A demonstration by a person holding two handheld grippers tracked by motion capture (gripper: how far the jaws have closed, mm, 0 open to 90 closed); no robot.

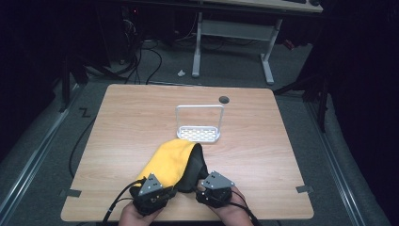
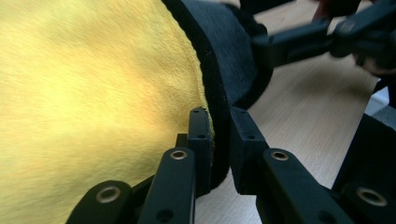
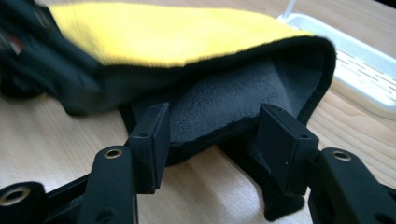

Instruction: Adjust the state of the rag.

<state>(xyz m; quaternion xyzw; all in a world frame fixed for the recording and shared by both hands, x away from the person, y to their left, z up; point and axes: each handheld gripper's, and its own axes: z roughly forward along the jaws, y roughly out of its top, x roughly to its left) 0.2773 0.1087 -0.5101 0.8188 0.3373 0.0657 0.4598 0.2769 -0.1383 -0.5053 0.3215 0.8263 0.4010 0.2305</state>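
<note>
My left gripper (image 1: 157, 192) sits at the near edge of the light wooden table (image 1: 131, 122), its jaws pinched together on the black-trimmed edge of the soft yellow cloth with black fleece backing (image 1: 175, 157). The cloth lies folded over on the near middle of the table, yellow face up, black underside showing at its right. My right gripper (image 1: 203, 184) is just beside that black flap, jaws spread apart with the fleece between them but not clamped. Beyond the cloth, the small white perforated plastic rack with a wire handle (image 1: 199, 133) stands near the table's middle
</note>
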